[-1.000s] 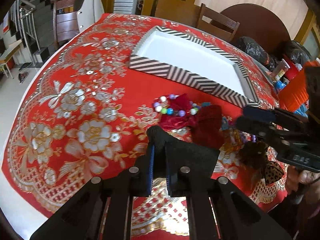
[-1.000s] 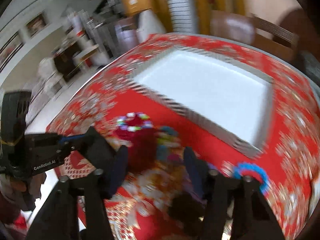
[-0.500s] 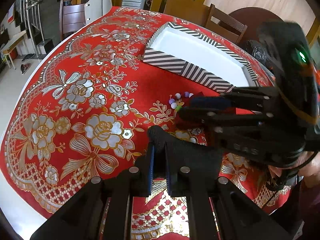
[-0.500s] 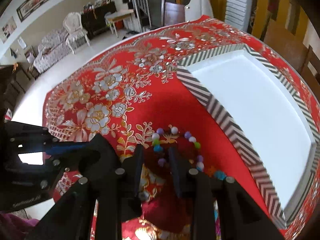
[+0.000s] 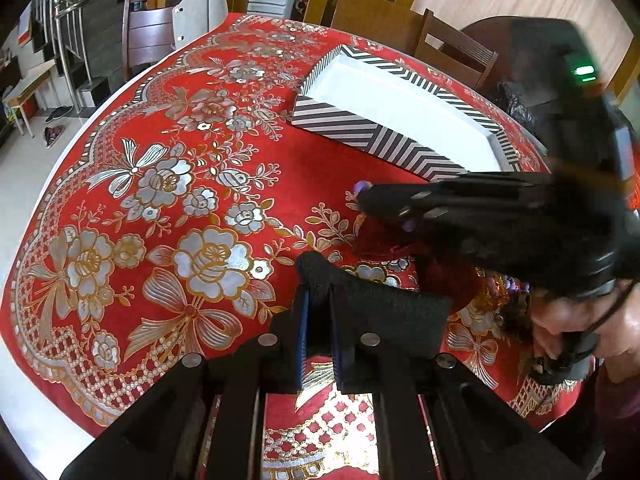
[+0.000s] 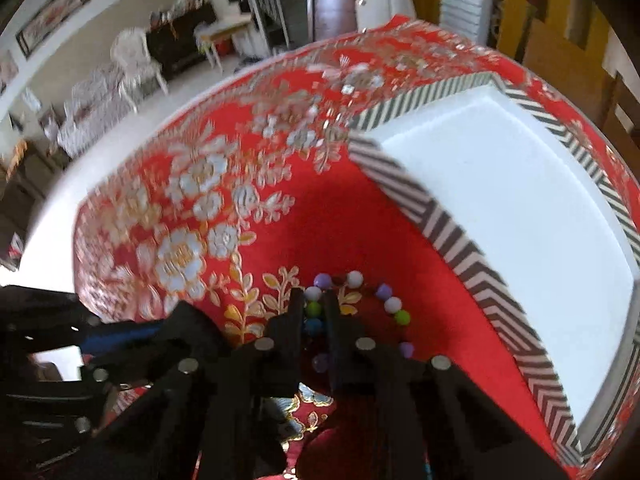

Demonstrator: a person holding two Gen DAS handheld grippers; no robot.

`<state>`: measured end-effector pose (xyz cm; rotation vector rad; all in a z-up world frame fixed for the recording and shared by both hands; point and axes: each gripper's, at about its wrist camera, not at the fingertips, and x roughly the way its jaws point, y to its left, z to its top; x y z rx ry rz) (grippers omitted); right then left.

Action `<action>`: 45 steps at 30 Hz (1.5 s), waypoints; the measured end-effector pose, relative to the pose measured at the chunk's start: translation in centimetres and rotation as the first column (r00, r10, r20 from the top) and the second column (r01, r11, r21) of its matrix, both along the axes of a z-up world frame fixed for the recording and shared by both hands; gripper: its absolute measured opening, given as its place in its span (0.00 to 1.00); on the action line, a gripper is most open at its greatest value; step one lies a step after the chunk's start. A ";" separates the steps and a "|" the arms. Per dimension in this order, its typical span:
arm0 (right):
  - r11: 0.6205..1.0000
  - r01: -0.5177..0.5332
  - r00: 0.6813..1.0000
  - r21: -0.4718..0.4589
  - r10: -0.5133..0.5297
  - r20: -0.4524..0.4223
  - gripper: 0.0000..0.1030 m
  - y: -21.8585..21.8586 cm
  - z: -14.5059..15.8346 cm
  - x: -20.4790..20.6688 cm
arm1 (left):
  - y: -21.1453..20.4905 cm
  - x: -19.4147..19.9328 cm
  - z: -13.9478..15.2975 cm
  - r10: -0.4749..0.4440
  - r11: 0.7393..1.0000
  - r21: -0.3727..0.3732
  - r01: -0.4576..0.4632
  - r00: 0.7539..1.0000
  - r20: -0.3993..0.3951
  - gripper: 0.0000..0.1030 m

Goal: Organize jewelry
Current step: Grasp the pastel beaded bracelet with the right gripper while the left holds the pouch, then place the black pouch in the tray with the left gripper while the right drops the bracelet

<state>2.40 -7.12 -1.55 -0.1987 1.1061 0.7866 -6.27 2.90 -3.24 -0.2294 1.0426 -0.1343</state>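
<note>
Right wrist view: the right gripper (image 6: 314,312) has just been closing its jaws around a bead bracelet (image 6: 356,308) on the red tablecloth (image 6: 320,220).

From the left wrist camera, the right gripper's black body (image 5: 500,220) hides most of the jewelry heap; only a dark red velvet piece (image 5: 384,240) and a couple of lilac beads peek out beneath it. The striped tray (image 6: 460,240) with its white floor lies just beyond the bracelet, its far right corner cut off by the frame edge, with a strip of bare red cloth between them. Wide flowered cloth lies free to the left, running to the table's rounded edge. The left gripper (image 5: 318,300) hovers near the front edge, jaws closed on nothing. Green and blue beads sit between the right fingers (image 6: 296,320); whether the pads actually press them is hard to make out.
</note>
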 end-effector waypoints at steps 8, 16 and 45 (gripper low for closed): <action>0.948 0.132 0.991 0.288 -0.120 -0.061 0.09 -6.6 4.5 -0.6 | 0.3 -0.5 1.3 0.010 1.000 -0.007 -0.010 1.000 0.026 0.18; 0.906 0.182 0.980 0.383 -0.198 0.003 0.09 -10.7 8.5 -2.3 | 0.1 -1.0 3.4 0.012 1.000 0.001 -0.012 0.998 0.068 0.18; 0.837 0.417 0.890 0.356 -0.456 0.030 0.09 -22.2 9.5 0.2 | -3.3 7.3 9.4 -0.036 0.999 0.040 0.028 0.980 0.196 0.18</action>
